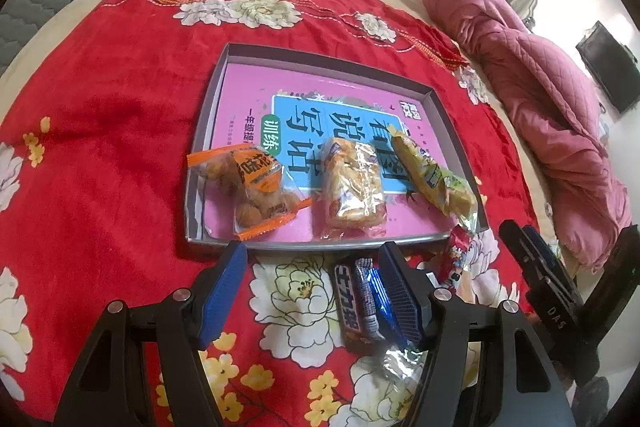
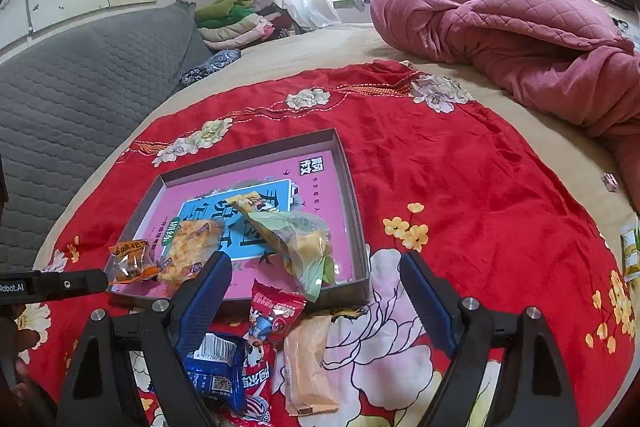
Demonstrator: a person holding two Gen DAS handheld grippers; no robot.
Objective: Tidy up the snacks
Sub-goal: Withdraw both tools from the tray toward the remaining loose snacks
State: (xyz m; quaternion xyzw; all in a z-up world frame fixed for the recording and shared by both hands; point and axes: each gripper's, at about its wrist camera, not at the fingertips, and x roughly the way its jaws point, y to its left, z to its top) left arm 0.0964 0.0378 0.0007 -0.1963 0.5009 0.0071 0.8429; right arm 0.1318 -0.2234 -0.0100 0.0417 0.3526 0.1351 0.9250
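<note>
Left wrist view: three snacks lined along the tray [image 1: 440, 107] near edge, more waiting outside
Both tongs, left [image 1: 312, 259] and right [image 2: 316, 267], hang open and empty above loose packets on the bed, ready to pick

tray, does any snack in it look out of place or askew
Yes: the green-yellow snack pack lies diagonally, its clear end draped over the tray near rim, unlike the other two lying inside.
</note>
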